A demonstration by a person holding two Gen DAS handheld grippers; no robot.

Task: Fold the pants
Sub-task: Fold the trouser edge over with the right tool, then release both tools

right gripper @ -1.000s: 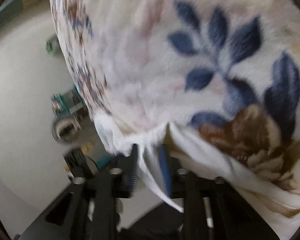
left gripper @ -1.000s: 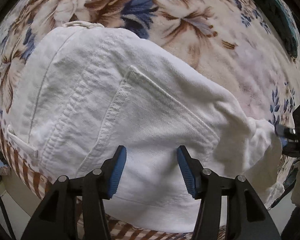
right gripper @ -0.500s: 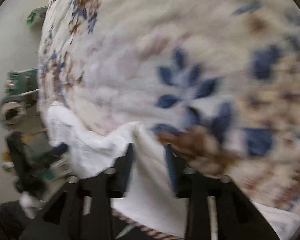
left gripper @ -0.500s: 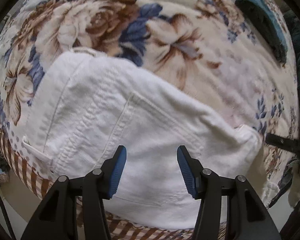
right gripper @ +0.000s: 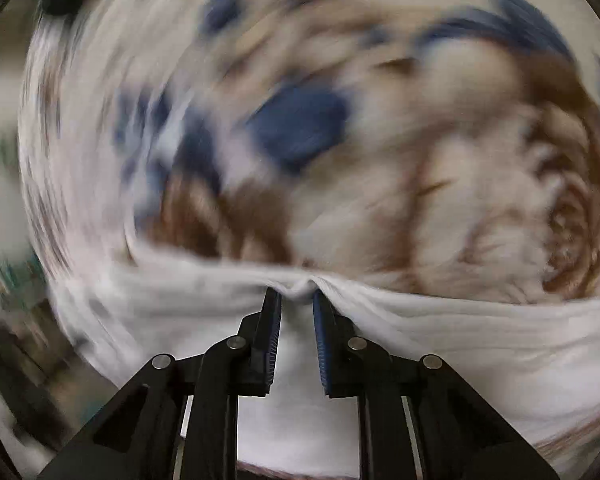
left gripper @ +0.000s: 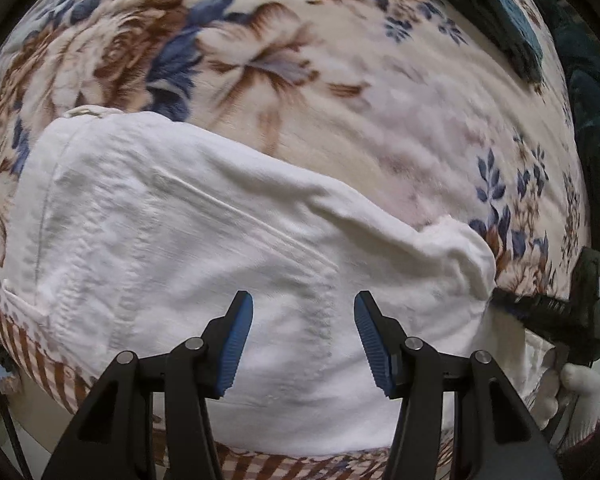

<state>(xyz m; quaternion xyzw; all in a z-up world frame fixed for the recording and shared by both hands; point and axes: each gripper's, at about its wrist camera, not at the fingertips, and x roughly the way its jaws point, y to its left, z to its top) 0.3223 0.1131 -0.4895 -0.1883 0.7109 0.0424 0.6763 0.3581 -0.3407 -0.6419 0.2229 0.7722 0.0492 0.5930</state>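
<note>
A floral blanket [left gripper: 300, 80] in cream, brown and blue fills most of the left wrist view, with a checked brown-and-white border along its lower edge. White pants [left gripper: 188, 248] lie folded on it across the lower left and centre of the frame, a stitched back pocket facing up and one bunched end trailing to the right, where it hangs over the blanket's edge. Dark teal cloth [left gripper: 496, 16] sits folded at the upper right.

The left gripper [left gripper: 303, 342] hangs over the pants at the bottom centre of its frame, its blue-padded jaws spread, with nothing between them; whether the tips touch the fabric cannot be told.

At the right edge of the same view, the right gripper [left gripper: 500, 300] meets the bunched end of the pants, carried by a hand in a white glove [left gripper: 572, 396].

The right wrist view is heavily smeared. There the right gripper [right gripper: 297, 300] has just been closing, and its jaws now pinch a small ridge of the white pants [right gripper: 440, 340] between the blue pads, the cloth stretching away to both sides across the lower half of the frame, the blurred blanket [right gripper: 380, 140] behind it.
</note>
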